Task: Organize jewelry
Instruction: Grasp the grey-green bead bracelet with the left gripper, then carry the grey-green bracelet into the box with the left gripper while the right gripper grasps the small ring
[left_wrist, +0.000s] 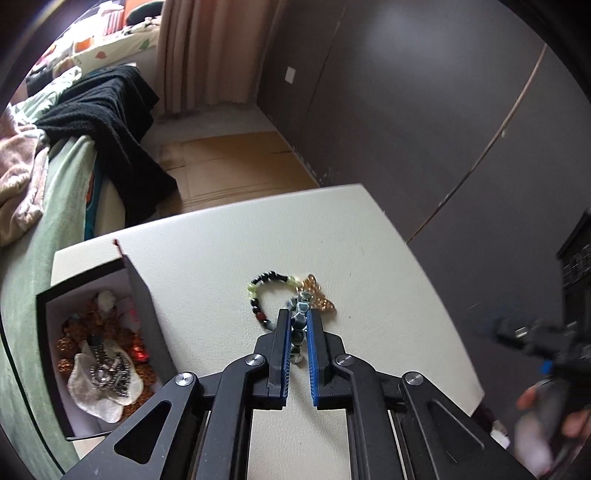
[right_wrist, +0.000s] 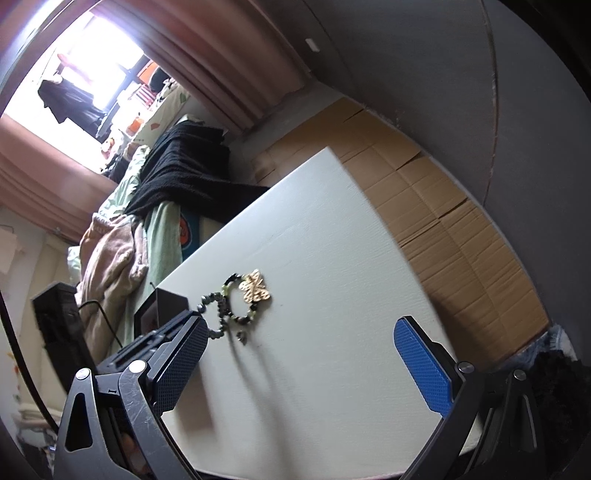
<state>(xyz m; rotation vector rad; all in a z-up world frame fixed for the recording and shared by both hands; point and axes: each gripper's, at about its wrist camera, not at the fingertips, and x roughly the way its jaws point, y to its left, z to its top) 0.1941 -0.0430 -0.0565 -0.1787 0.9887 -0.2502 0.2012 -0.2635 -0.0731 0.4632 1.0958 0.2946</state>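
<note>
My left gripper is shut on a grey-blue beaded bracelet just above the white table. The same bracelet hangs in a loop in the right wrist view. A second bracelet of black and pale-green beads lies on the table beyond my fingertips, next to a gold butterfly ornament. An open black jewelry box with white lining stands at the table's left edge and holds several pieces. My right gripper is open and empty above the table's near right side.
A bed with green sheet, a black blanket and a pink cloth lies left of the table. Flattened cardboard covers the floor behind. A dark wall runs along the right. The right gripper and hand show blurred at the left wrist view's right edge.
</note>
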